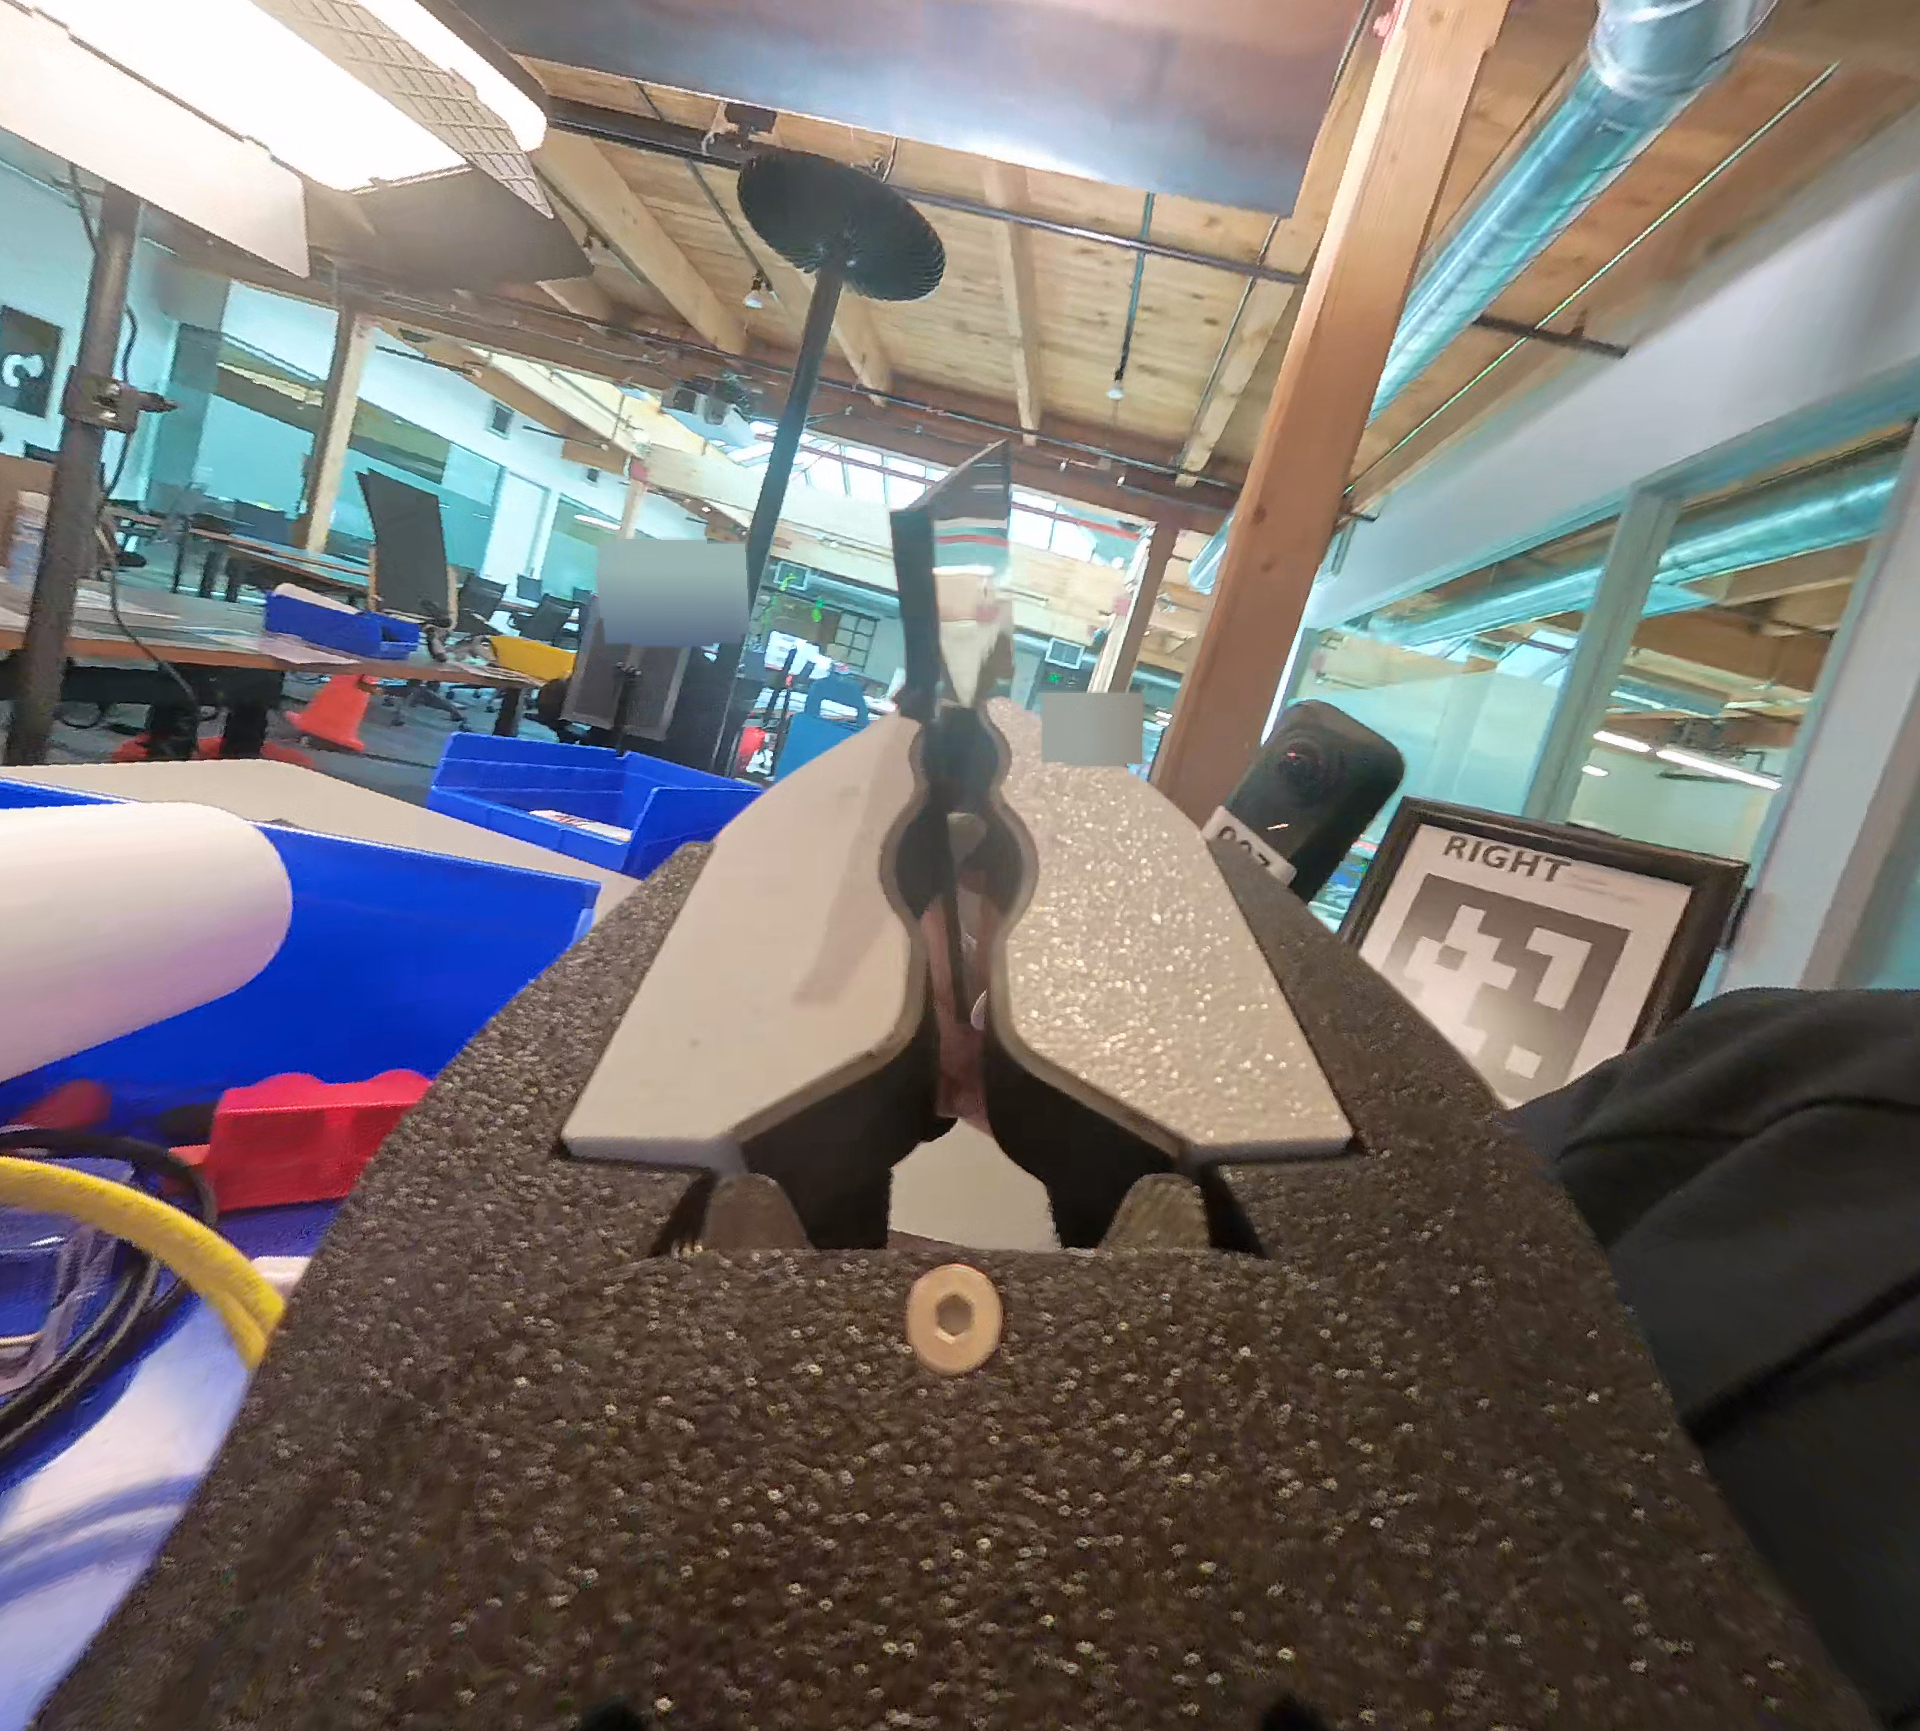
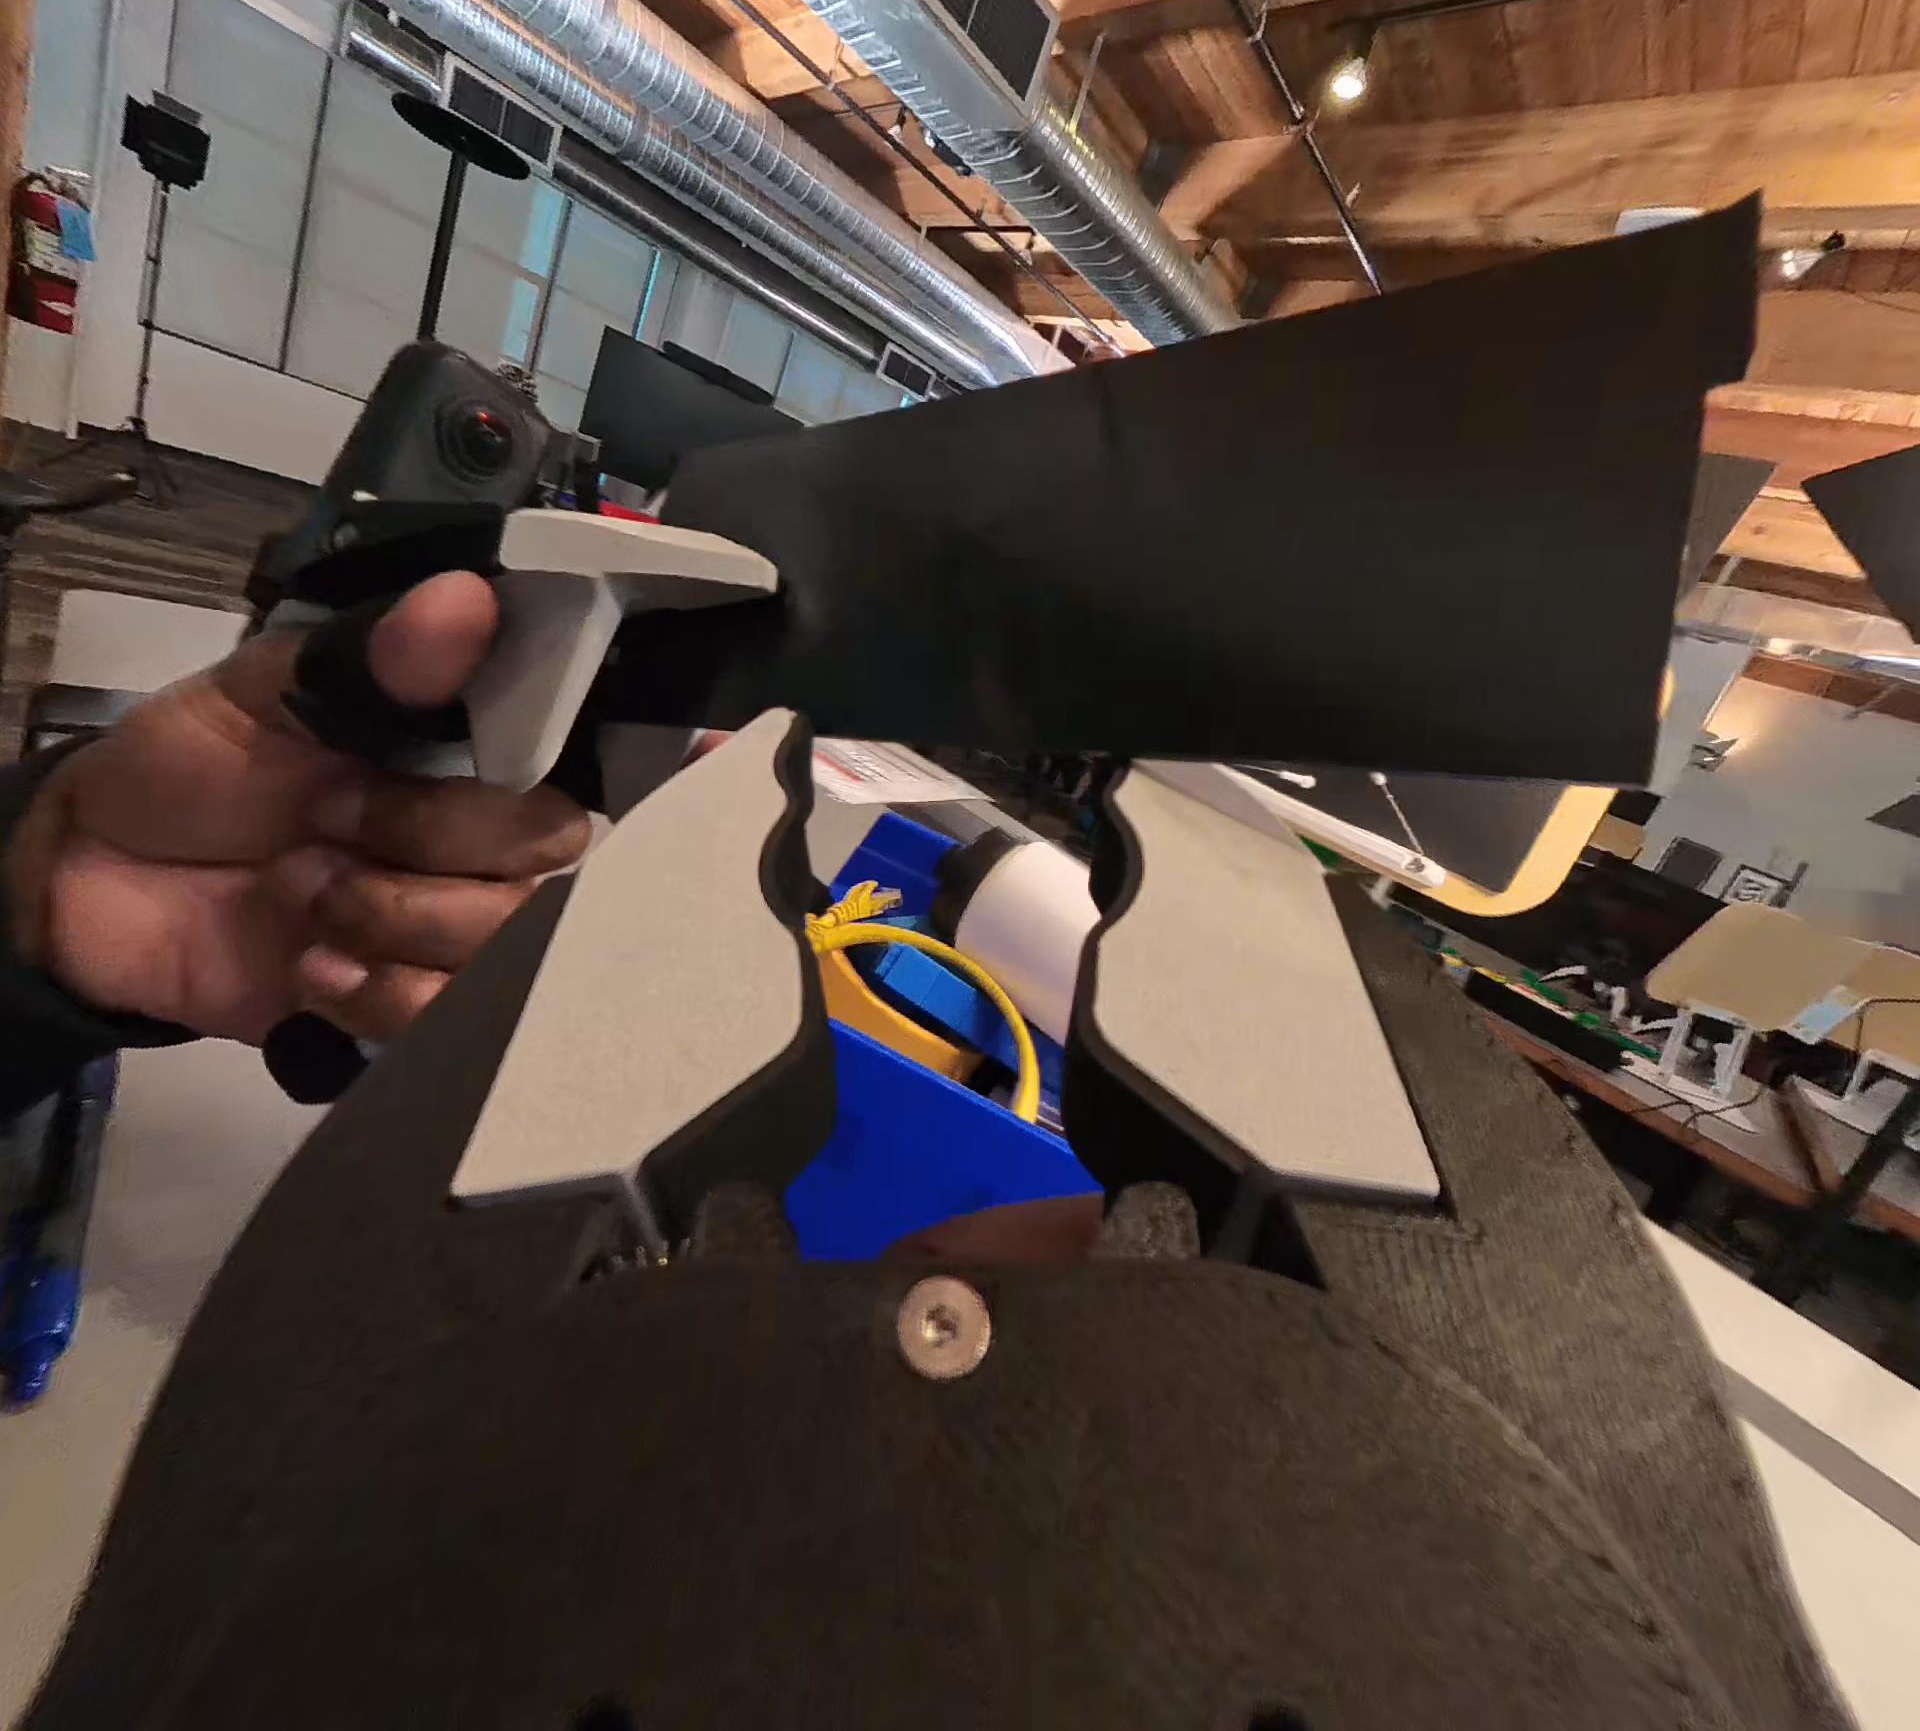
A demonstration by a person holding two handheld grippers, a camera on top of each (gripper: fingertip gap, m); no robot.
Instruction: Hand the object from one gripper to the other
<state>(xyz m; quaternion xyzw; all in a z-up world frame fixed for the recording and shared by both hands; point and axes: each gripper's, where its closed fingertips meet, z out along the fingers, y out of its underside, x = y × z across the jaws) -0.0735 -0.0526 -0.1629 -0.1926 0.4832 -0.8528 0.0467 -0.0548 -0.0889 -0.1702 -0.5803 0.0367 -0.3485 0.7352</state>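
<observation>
Fingers of the left gripper pinch a thin black sheet, seen edge-on at 12 o'clock. Right gripper gapes empty beneath it; blue bin below, contents partly hidden.

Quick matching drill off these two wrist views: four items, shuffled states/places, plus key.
Things:
1. left gripper
2. right gripper
3. black sheet
4. yellow cable

States or places:
A. open, fingers below the sheet, not touching it
B. in the blue bin, by a white bottle
C. shut on the sheet's edge
D. held in the air, sticking out sideways from the closed gripper

Pairs: 1-C, 2-A, 3-D, 4-B
</observation>
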